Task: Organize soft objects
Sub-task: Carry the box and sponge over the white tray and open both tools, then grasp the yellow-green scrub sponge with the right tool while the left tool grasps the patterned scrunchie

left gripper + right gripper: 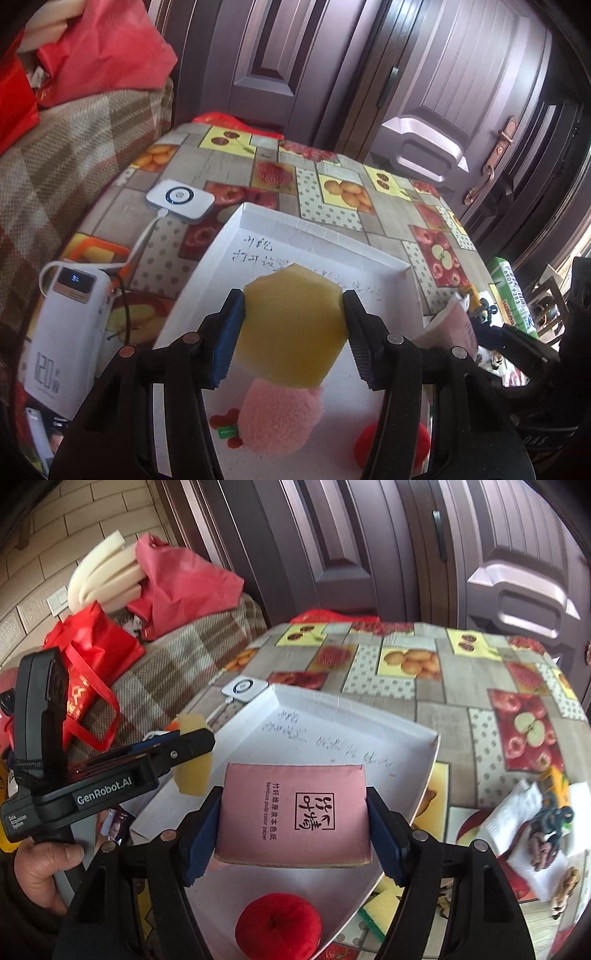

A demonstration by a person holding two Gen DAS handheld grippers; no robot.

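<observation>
My left gripper (293, 325) is shut on a yellow sponge block (291, 325), held above a white cardboard tray (325, 232) with handwriting on its floor. Under the sponge a pink plush toy (279, 421) and a red plush ball (417, 443) lie in the tray. My right gripper (295, 816) is shut on a pink tissue pack (293, 816) over the same tray (354, 716). The red plush ball (279, 926) lies below it. The left gripper (110, 771) with the sponge (194, 775) shows at the left of the right wrist view.
The tray rests on a table with a fruit-print cloth (343, 188). A white power bank (70, 332) and a small white device (180, 201) on a cable lie left of the tray. White tissues and small clutter (532, 830) lie to the right. Red bags (92, 653) sit on a checked couch.
</observation>
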